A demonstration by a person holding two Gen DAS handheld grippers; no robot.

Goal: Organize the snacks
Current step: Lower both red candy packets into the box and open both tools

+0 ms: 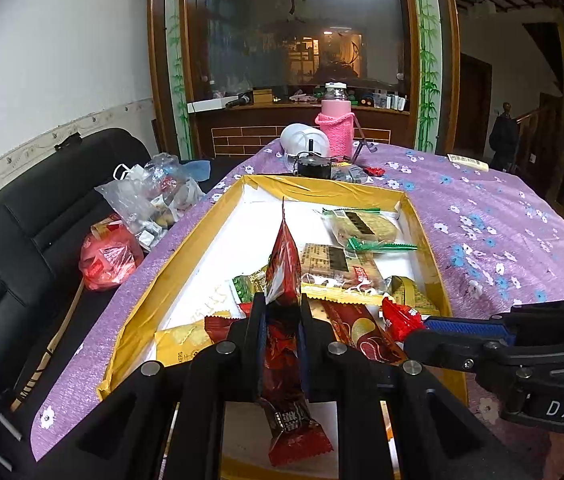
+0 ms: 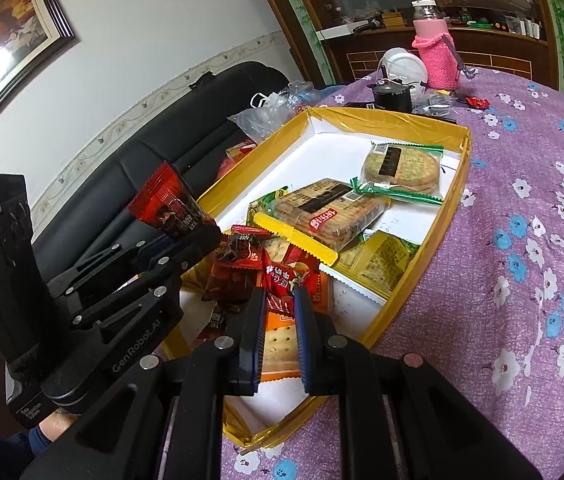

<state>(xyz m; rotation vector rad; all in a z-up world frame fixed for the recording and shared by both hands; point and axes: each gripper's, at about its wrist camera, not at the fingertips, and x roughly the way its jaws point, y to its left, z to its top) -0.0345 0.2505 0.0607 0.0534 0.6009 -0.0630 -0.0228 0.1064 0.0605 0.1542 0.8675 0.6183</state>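
Left gripper point(image 1: 280, 316) clamps a tall red foil snack packet point(image 1: 282, 264) above the yellow-rimmed cardboard tray point(image 1: 186, 240). Right gripper point(image 2: 278, 304) pinches a small red wrapper point(image 2: 282, 280) near the tray's front edge. Each is best laid flat in the tray's bare left side.

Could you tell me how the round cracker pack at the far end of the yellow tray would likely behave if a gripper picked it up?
The round cracker pack would probably stay stiff, since the stacked discs fill its clear wrapper. The glossy film looks slippery, and its flat green crimped ends may flex. The crackers probably crack under a hard squeeze.
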